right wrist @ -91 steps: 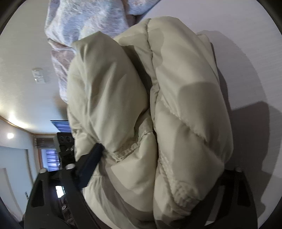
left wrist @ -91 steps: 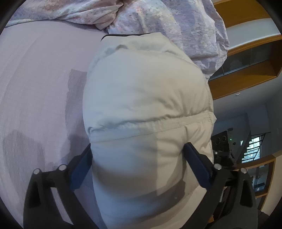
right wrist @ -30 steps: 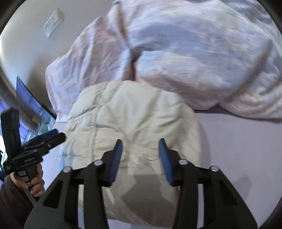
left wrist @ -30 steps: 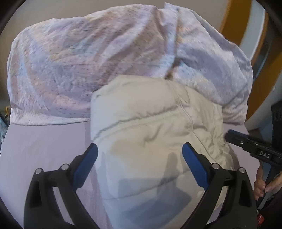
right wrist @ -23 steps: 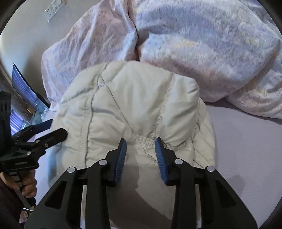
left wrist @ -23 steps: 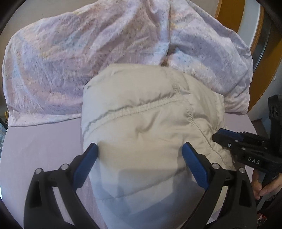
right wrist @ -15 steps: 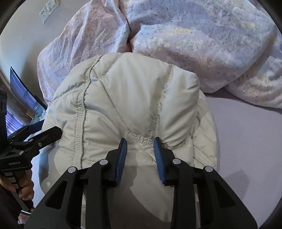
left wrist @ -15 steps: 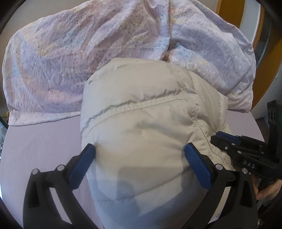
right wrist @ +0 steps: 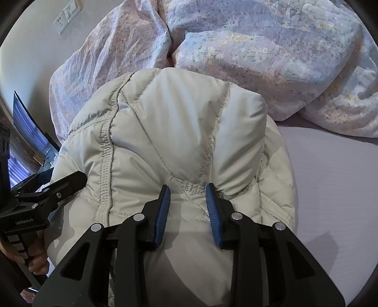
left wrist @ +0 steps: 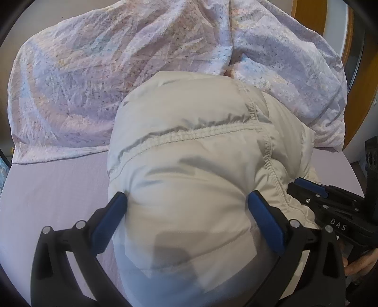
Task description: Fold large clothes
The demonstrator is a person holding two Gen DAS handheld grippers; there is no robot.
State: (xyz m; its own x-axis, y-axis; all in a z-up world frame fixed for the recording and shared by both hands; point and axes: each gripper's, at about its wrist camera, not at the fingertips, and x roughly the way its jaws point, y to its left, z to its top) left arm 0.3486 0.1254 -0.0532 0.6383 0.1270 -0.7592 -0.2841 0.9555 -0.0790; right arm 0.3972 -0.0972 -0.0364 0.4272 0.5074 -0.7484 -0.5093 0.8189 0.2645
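Lying on a lilac bed sheet [left wrist: 52, 189] is one puffy cream jacket [left wrist: 193, 165], folded into a bundle against one crumpled floral duvet [left wrist: 94, 70]. Two grippers are pressing into it. The left gripper [left wrist: 186, 207] is spread wide, its blue pads straddling the bundle — whether it is gripping is unclear. The right gripper [right wrist: 187, 200] is standing narrowly parted around a seam ridge. Only the right view is showing a wall socket [right wrist: 67, 15]; the jacket's near edge is cut off.
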